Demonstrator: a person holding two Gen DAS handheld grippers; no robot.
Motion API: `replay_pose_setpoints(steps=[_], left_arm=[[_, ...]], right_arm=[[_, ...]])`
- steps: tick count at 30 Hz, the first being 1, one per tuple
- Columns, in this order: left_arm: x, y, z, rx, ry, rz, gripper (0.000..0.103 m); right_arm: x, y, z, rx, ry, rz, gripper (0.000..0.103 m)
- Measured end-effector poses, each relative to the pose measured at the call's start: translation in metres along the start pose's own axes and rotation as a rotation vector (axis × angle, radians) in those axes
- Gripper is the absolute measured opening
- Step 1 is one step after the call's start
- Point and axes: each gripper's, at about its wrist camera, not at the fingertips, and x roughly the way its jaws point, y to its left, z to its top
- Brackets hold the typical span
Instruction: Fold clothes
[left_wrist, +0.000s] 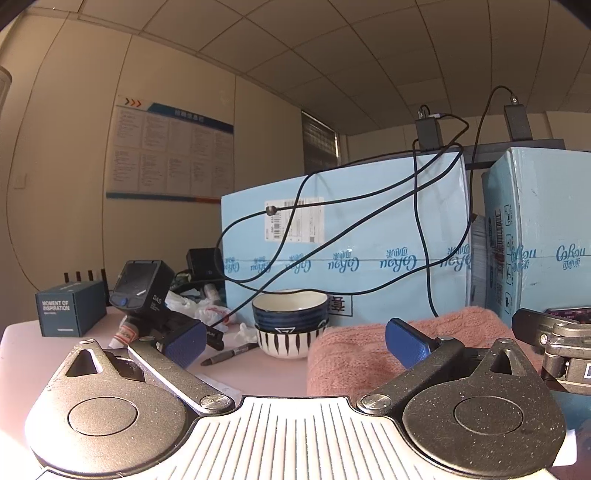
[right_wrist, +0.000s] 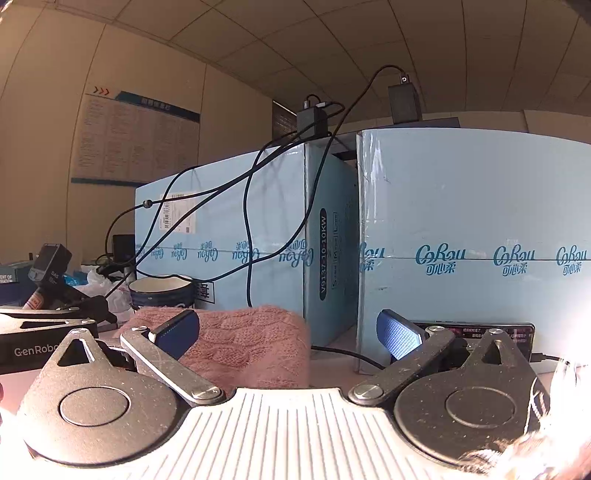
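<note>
The garment under inspection is 1 pink knit sweater (left_wrist: 354, 354), lying in a compact, already bundled or folded block on the pale table (left_wrist: 266, 380), toward its back edge and directly in front of the large light-blue cartons (left_wrist: 343, 243). In the right wrist view the same piece sits just ahead of the gripper, close to the gap between the 2 cartons.

Handling judgement: the knit is thick, fuzzy and cable-patterned, so it should be soft, light and limp, with no stiffness to hold a shape once lifted. The loose yarn surface ought to give good friction against the pads, though it may snag or stretch if pulled by a single layer. A pinch through an outer edge or corner of the block, taking all layers together, looks the safest hold; which edge is hem or shoulder cannot be told.

Left gripper (left_wrist: 295, 343): jaws spread wide, holding nothing, its right blue textured pad at the near edge of the sweater; contact cannot be confirmed. Right gripper (right_wrist: 291, 332): likewise spread and empty, its left pad against or just before the sweater.

Hazards nearby: 2 stacked ceramic bowls (left_wrist: 290, 321), glazed and fragile, stand just left of the sweater, with a marker pen (left_wrist: 229, 354) before them and black cables (left_wrist: 421, 206) hanging down the carton face.
</note>
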Motion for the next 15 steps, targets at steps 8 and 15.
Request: replay_pose_setpoints(steps=[8, 15], left_arm=[[-0.0009, -0.0002, 0.0001, -0.001, -0.001, -0.009, 0.103], [-0.0009, 0.0006, -0.0002, -0.004, 0.002, -0.015, 0.103]], right_arm=[[-0.0005, -0.0011, 0.0001, 0.006, -0.005, -0.001, 0.103], [-0.0015, -0.0006, -0.0003, 0.002, -0.010, -0.001, 0.103]])
